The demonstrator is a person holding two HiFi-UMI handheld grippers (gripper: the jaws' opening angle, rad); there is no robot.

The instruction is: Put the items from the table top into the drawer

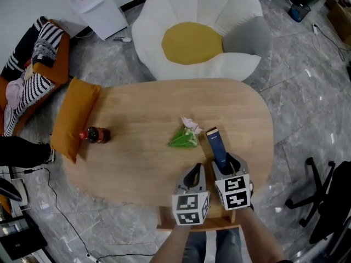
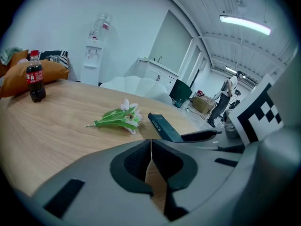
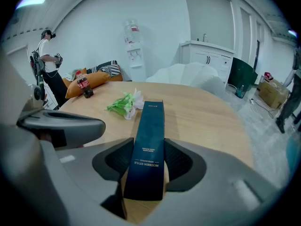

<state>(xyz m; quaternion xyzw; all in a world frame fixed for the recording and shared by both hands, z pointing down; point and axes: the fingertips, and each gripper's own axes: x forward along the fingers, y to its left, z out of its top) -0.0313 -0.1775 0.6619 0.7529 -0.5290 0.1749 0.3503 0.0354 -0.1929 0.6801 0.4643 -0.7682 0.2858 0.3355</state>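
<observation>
**A:** Status of the box [image 3: 148,145]?

**B:** Long, slim, dark blue carton, matte card w/ small gold print and sharp edges. It's on the near right part of the table [image 1: 137,163], its long axis pointing away from the person. Near end sits in the right gripper [image 1: 226,162], pads pinching its two long sides. Can't tell if the far end is off the top yet.

**A:** Left gripper [image 2: 150,147]?

**B:** Jaws pressed together, nothing btwn them. It hangs just beside the right one.

**A:** Risks?

**B:** 1) The grip is at one end only. My guess is the long carton pivots btwn the pads on lift and droops or slips, since smooth card gives little friction. 2) Thin card could crush if squeezed harder. 3) A swing of the far end could clip the flower sprig [image 1: 185,135], which lies just beside it to the left. 4) Drawer access: a wooden lip [image 1: 164,223] shows under the grippers at the near edge. Prob. the drawer, not confirmed. If it's narrow, the carton needs lining up lengthwise or it will jam.

**A:** Rest of the items?

**B:** Sprig is soft, w/ green leaves and pale petals, limp and irregular, so awkward to pinch. The cola bottle [image 1: 97,135] stands upright far left, next to an orange cushion [image 1: 74,116]. It's a round, glossy plastic bottle w/ a red cap, and I judge it likely to roll if tipped. The tabletop is light wood w/ rounded ends and visible grain. Both items still await stowing.
</observation>
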